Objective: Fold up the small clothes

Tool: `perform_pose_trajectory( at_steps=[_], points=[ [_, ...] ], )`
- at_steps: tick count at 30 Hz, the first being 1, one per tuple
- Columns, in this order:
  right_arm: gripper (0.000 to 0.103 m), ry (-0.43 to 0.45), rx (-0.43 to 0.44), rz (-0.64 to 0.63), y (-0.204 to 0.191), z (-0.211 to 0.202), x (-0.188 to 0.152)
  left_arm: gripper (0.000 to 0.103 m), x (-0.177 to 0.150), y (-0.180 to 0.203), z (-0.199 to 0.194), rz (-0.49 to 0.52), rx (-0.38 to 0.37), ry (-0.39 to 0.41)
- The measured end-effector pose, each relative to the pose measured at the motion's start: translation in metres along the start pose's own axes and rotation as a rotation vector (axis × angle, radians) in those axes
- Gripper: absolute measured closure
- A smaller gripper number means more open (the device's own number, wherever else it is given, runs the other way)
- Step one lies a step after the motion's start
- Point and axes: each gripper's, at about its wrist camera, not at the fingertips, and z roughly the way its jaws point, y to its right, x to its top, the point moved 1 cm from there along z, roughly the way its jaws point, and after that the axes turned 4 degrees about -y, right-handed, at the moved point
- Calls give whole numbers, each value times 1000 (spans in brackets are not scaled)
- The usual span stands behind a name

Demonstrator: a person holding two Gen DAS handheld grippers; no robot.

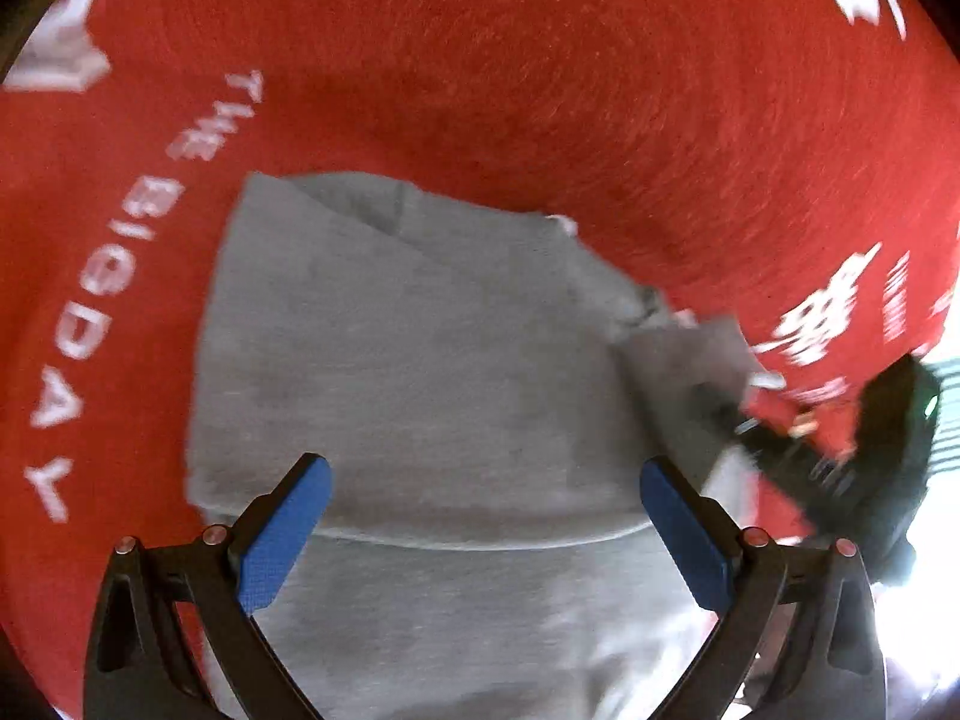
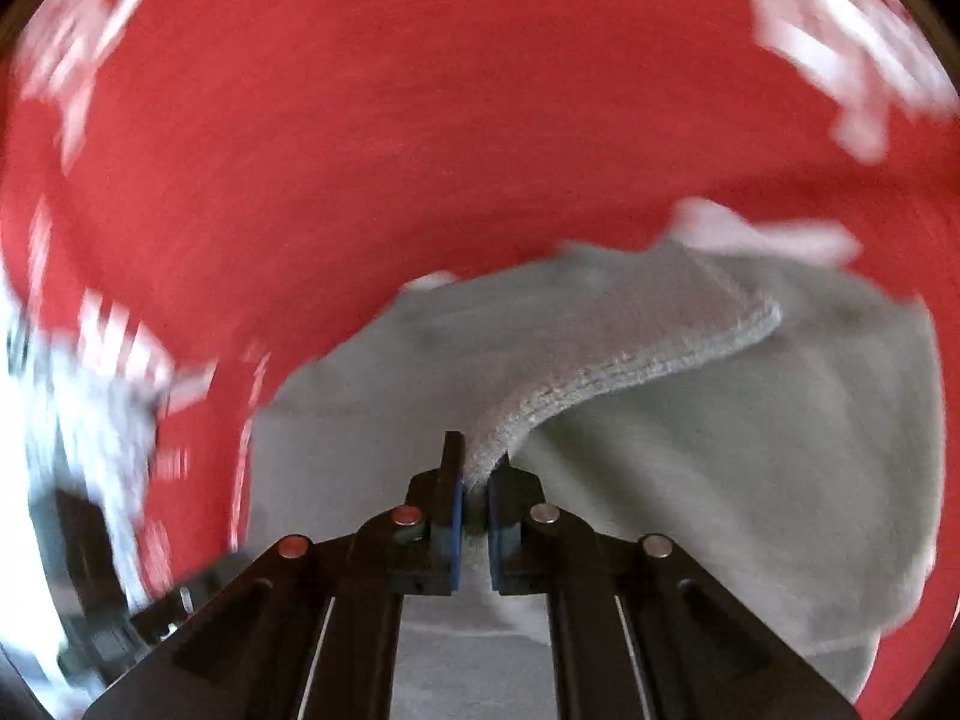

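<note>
- The grey garment lies on a red cloth printed with white lettering; in the left wrist view it fills the centre and runs down to 6 o'clock, with a hem line crossing it between the fingers.
- The left gripper hangs above the garment with its jaws spread wide — the blue pads stand well apart and nothing is between them.
- At about 4 o'clock in that same view the right gripper shows as a dark, blurred shape, reaching in to the garment's right-hand edge, where a flap of grey fabric is raised.
- In the right wrist view the right gripper is closed tight on a stitched edge of the garment: the fabric is pinched between the blue pads.
- From the pinch, the held edge rises in a curved band toward 1 o'clock, lifted off the rest of the garment, which spreads from the centre out to 3 and 5 o'clock.
- The red cloth fills the upper half here, its white print smeared by motion blur — unreadable in this view.
</note>
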Motion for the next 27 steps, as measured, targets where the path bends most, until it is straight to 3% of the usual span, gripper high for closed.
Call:
perform_pose_trajectory(
  at_steps=[3,5,7,9,11,12,16,22,26,27],
  points=[
    [96,-73,14,-197,-35,15,-15,0,8,-14,7,-72,-96,-23],
    [92,-144,34,-272,-47,29,-30,0,11,-22,14,-113,-136,-45],
    [90,-214,-3,-329,-52,44,-45,0,13,-25,22,-147,-164,-68],
    [79,-259,-27,-356,-53,49,-55,0,13,-24,28,-152,-175,-83],
    [68,-262,7,-321,-48,44,-61,0,14,-19,31,-140,-162,-87],
    [63,-257,24,-288,-46,40,-62,0,14,-17,32,-135,-154,-88],
    [61,-223,99,-77,-1,6,-67,0,13,-11,34,-135,-121,-85],
    [52,-139,149,360,101,-39,-98,2,11,2,41,-139,-66,-91],
    [52,-33,163,607,160,-60,-121,11,7,3,41,-138,-30,-104],
    [52,1,175,659,172,-63,-124,23,7,4,41,-137,-19,-101]
  ],
)
